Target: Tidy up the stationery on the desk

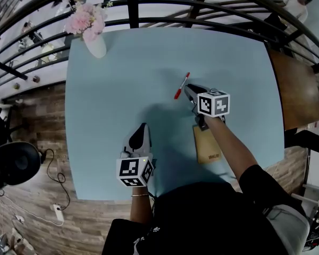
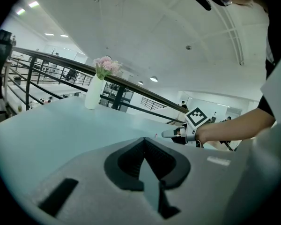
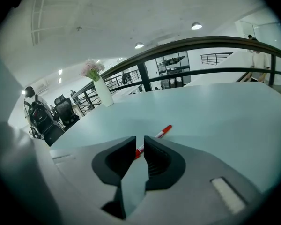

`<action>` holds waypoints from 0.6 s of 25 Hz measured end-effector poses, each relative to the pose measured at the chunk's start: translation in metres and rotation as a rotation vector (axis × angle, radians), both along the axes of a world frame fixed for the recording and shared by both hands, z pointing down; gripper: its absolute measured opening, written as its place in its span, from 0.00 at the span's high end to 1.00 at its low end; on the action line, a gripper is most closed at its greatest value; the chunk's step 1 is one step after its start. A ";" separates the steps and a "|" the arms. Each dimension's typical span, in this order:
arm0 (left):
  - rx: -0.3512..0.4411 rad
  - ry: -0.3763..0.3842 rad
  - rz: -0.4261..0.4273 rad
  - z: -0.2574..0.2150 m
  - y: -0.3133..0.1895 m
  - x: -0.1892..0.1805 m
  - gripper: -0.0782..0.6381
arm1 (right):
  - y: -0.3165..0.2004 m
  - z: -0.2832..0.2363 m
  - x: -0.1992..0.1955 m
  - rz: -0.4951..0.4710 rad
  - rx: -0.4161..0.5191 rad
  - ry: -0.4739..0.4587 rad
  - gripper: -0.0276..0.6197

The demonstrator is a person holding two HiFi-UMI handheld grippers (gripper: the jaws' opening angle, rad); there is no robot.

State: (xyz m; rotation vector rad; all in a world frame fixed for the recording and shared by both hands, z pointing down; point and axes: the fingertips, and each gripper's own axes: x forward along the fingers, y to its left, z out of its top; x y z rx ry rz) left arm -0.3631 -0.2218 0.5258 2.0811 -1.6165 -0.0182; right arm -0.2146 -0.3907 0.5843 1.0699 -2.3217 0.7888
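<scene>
A red and white pen (image 1: pixel 181 85) lies on the light blue desk (image 1: pixel 111 89), right of its middle. My right gripper (image 1: pixel 188 88) has its tips just beside the pen's near end. In the right gripper view the jaws (image 3: pixel 139 142) stand open by a narrow gap with nothing between them, and the pen (image 3: pixel 161 132) lies on the desk just beyond. A brown notebook (image 1: pixel 207 145) rests under my right forearm near the front edge. My left gripper (image 1: pixel 143 125) hovers over the front middle of the desk, shut and empty (image 2: pixel 143 139).
A white vase of pink flowers (image 1: pixel 95 45) stands at the desk's far left corner. A black railing (image 1: pixel 149 20) runs behind the far edge. A brown wooden table (image 1: pixel 297 89) adjoins on the right. A black chair (image 1: pixel 10 163) and cables are on the floor at left.
</scene>
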 end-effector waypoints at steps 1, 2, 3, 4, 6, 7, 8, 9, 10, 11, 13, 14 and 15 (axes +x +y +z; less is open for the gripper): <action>0.000 0.002 -0.001 0.001 0.000 -0.001 0.89 | -0.002 0.002 0.000 0.006 -0.005 0.002 0.86; -0.001 0.004 -0.002 0.001 0.000 -0.002 0.89 | -0.003 0.004 -0.001 0.013 -0.011 0.003 0.86; -0.002 0.006 -0.004 0.002 -0.001 -0.003 0.89 | -0.005 0.006 -0.001 0.019 -0.017 0.004 0.85; -0.003 0.008 -0.005 0.003 -0.001 -0.005 0.89 | -0.006 0.008 -0.002 0.024 -0.022 0.005 0.85; -0.004 0.012 -0.008 0.004 0.000 -0.007 0.89 | -0.009 0.012 -0.004 0.031 -0.030 0.014 0.83; -0.004 0.013 -0.011 0.006 0.000 -0.008 0.89 | -0.010 0.015 -0.004 0.034 -0.032 0.022 0.82; -0.005 0.014 -0.013 0.007 0.001 -0.008 0.89 | -0.011 0.018 -0.004 0.038 -0.036 0.030 0.82; -0.005 0.016 -0.014 0.008 0.001 -0.009 0.89 | -0.012 0.020 -0.005 0.042 -0.040 0.034 0.81; -0.007 0.017 -0.015 0.008 0.001 -0.010 0.89 | -0.013 0.022 -0.005 0.047 -0.044 0.039 0.81; -0.009 0.018 -0.016 0.008 0.001 -0.011 0.89 | -0.015 0.024 -0.005 0.052 -0.047 0.046 0.81; -0.014 0.020 -0.019 0.009 0.000 -0.012 0.89 | -0.018 0.027 -0.005 0.062 -0.053 0.065 0.80; -0.016 0.021 -0.021 0.010 0.000 -0.013 0.89 | -0.019 0.028 -0.006 0.066 -0.054 0.075 0.80; -0.018 0.021 -0.022 0.011 0.000 -0.014 0.89 | -0.020 0.030 -0.007 0.068 -0.055 0.085 0.79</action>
